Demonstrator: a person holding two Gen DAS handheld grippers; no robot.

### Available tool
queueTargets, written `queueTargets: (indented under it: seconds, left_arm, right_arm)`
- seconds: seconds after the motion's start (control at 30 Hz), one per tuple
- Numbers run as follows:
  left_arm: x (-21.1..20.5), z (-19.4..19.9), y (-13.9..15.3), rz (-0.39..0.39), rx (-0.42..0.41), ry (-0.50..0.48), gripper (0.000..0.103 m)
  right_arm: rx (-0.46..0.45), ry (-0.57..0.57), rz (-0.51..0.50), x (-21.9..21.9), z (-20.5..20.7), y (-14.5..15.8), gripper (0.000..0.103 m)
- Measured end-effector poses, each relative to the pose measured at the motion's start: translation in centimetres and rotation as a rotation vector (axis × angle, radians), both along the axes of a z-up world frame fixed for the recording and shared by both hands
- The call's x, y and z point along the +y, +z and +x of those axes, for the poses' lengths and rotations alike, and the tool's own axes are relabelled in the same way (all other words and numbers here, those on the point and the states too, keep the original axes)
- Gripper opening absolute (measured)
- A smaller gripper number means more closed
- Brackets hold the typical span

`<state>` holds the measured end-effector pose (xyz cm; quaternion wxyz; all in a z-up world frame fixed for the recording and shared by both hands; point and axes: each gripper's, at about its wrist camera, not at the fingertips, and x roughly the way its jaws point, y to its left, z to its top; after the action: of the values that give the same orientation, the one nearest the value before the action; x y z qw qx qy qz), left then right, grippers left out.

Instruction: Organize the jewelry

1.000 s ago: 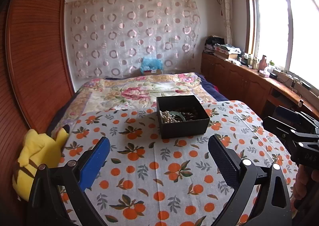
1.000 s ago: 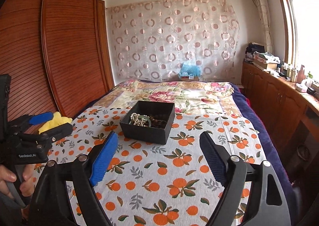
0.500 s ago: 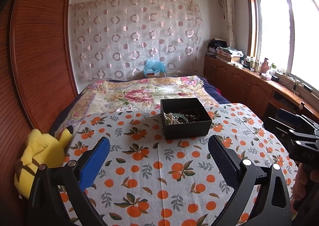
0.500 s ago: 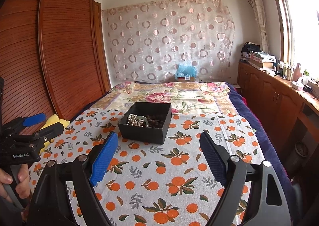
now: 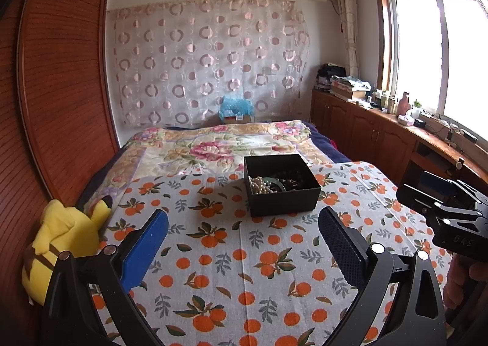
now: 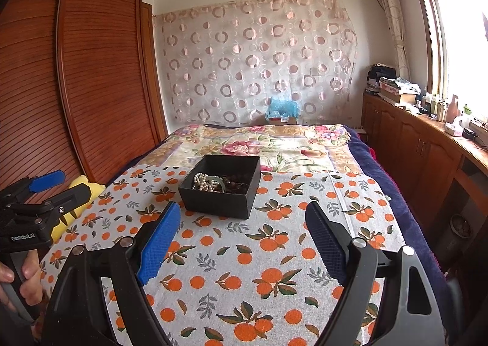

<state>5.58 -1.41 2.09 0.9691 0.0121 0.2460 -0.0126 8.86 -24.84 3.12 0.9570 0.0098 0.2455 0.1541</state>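
A black open box (image 5: 282,190) (image 6: 221,187) stands on the orange-print cloth (image 5: 244,254) (image 6: 259,254). Inside lie a white pearl string (image 5: 259,186) (image 6: 203,182), a green bangle (image 5: 278,185) and dark beads (image 6: 236,186). My left gripper (image 5: 244,239) hovers over the cloth, nearer than the box, open and empty. My right gripper (image 6: 242,230) is likewise open with nothing between its blue pads, just short of the box. Each gripper also shows at the edge of the other's view, held by a hand (image 6: 21,272).
A yellow plush toy (image 5: 64,242) lies at the cloth's left edge beside the wooden wardrobe (image 5: 61,102). A floral quilt (image 5: 219,144) covers the bed beyond the box. Wooden cabinets (image 5: 381,132) with clutter run under the window on the right.
The left wrist view shifted slightly, so the box sits a little to the right and farther up. Both grippers stay open, and the box and jewelry have not moved.
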Motion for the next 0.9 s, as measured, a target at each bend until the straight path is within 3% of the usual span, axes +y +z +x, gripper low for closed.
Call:
queueTargets:
  seconds: [0.9]
  left_arm:
    - [-0.24,-0.36,0.24,0.001,-0.007,0.001,0.095]
  right_arm:
    - [0.001,0.002,0.002,-0.18,-0.12,-0.17,0.086]
